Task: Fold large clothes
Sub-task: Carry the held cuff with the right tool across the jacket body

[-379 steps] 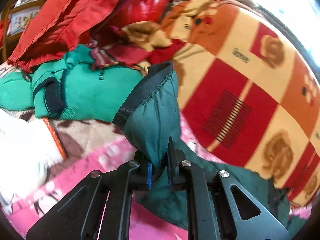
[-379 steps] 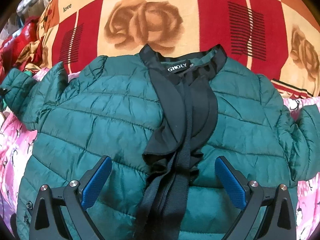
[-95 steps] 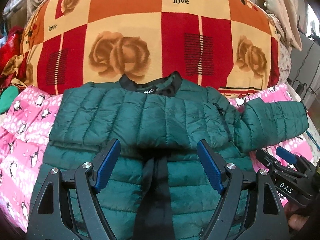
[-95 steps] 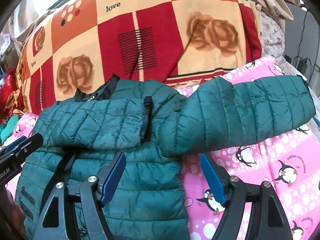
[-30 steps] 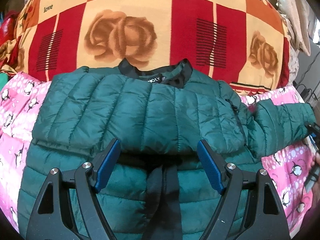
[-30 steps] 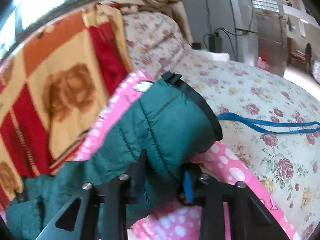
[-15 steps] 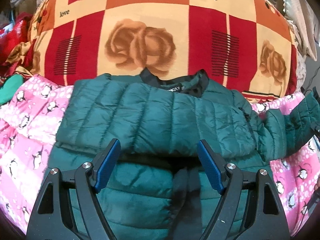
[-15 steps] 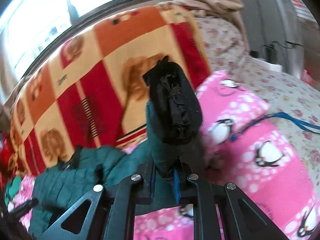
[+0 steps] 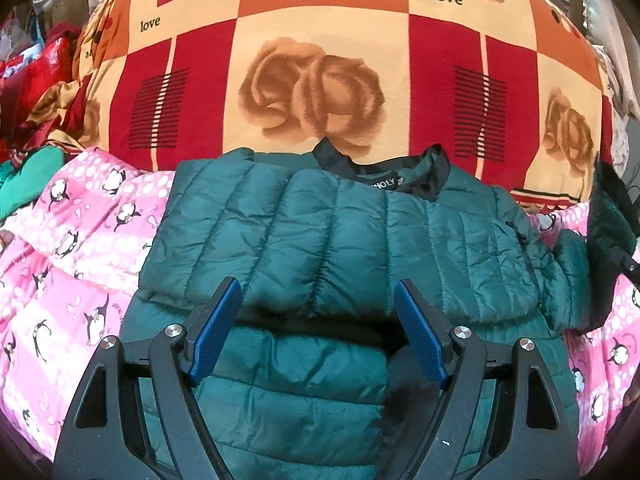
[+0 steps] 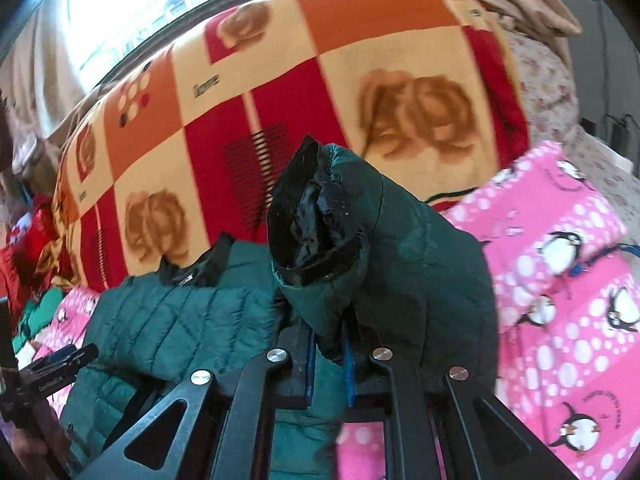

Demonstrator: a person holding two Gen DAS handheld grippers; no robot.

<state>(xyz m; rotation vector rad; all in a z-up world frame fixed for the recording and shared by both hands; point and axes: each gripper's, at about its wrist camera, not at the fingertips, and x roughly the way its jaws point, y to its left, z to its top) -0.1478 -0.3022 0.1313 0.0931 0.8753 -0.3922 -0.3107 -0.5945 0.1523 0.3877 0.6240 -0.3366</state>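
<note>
My right hand-held gripper [image 10: 328, 364] is clamped on the cuff end of the jacket's right sleeve [image 10: 360, 248], holding it up off the bed so the black-lined cuff stands above the jaws. My left hand-held gripper [image 9: 318, 332] hangs wide apart over the jacket [image 9: 304, 364], gripping nothing. The green quilted jacket lies on the pink penguin sheet [image 9: 68, 240], collar [image 9: 384, 168] toward the big rose-patterned blanket [image 9: 312, 76], with the other sleeve [image 9: 320, 248] already laid flat across the chest.

What worries me is the fabric: it looks slick and puffy, so I judge the cuff could slide out of the narrow pinch as I carry it over, and the sleeve would flop back onto the sheet. If I swing it across too fast, the sleeve may drag the shoulder with it and skew the body, or bump the sleeve already folded and pull it loose. The padding may also spring back once released, so the fold might not stay flat unless the free gripper presses it down.
</note>
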